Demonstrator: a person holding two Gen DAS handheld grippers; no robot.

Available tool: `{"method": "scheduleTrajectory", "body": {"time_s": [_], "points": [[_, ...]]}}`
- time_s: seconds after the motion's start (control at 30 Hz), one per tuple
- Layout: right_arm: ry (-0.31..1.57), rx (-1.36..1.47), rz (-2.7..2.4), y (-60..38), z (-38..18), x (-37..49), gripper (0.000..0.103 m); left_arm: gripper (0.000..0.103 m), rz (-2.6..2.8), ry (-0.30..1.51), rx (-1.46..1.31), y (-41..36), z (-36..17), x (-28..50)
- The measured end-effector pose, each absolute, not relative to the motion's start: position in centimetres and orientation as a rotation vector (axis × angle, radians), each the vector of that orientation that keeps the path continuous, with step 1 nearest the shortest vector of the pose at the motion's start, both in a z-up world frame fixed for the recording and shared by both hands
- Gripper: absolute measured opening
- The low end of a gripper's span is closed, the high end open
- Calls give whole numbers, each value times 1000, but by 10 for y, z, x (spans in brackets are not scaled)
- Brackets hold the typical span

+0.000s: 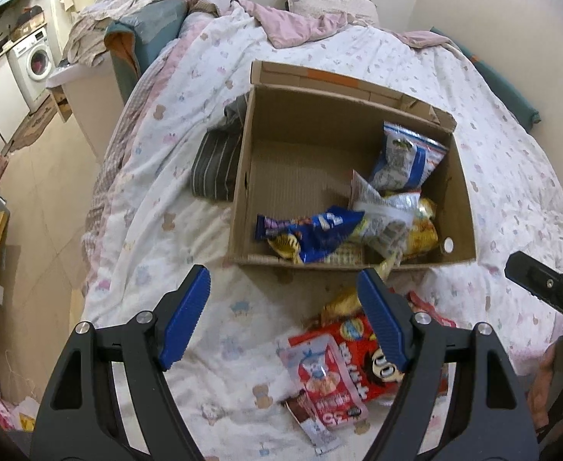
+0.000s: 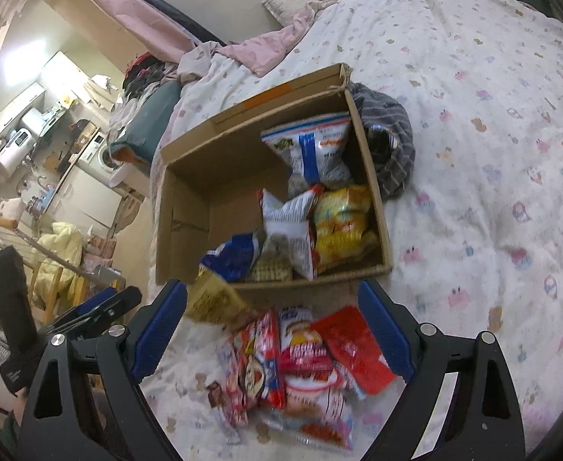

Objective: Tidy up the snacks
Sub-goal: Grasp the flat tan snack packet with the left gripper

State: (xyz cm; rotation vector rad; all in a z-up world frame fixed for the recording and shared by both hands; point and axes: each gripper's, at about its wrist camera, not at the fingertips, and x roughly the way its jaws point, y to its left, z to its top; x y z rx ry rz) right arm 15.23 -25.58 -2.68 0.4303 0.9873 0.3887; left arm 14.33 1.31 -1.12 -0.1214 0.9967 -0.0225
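Note:
An open cardboard box [image 1: 243, 176] [image 2: 181, 207] stands on the bed and holds several snack bags: a blue bag [image 1: 316, 230] [image 2: 231, 253], a white-and-blue bag [image 1: 404, 157] [image 2: 316, 146], a yellow bag [image 1: 421, 236] [image 2: 341, 223]. In front of the box a pile of red snack packs [image 1: 343, 361] [image 2: 304, 357] lies on the quilt, with a gold bag [image 2: 214, 299] against the box's front wall. My left gripper [image 1: 285, 307] is open and empty above the pile. My right gripper [image 2: 272, 322] is open and empty above the same pile.
The white patterned quilt [image 1: 512, 176] [image 2: 492, 192] covers the bed. A dark striped garment [image 1: 216, 161] [image 2: 391, 142] lies against the box. The bed's left edge drops to the floor [image 1: 43, 207]. A washing machine [image 1: 37, 59] and kitchen clutter stand far left.

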Motion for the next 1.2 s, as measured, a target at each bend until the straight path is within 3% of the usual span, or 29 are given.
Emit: {"method": "scheduleTrajectory", "body": {"time_s": [0.8, 1.2], "points": [[1093, 366, 311, -291, -58, 113, 93, 76, -30, 1067, -91, -2, -44, 123], [1121, 394, 287, -306, -66, 117, 93, 75, -116, 1117, -63, -51, -70, 166]]}}
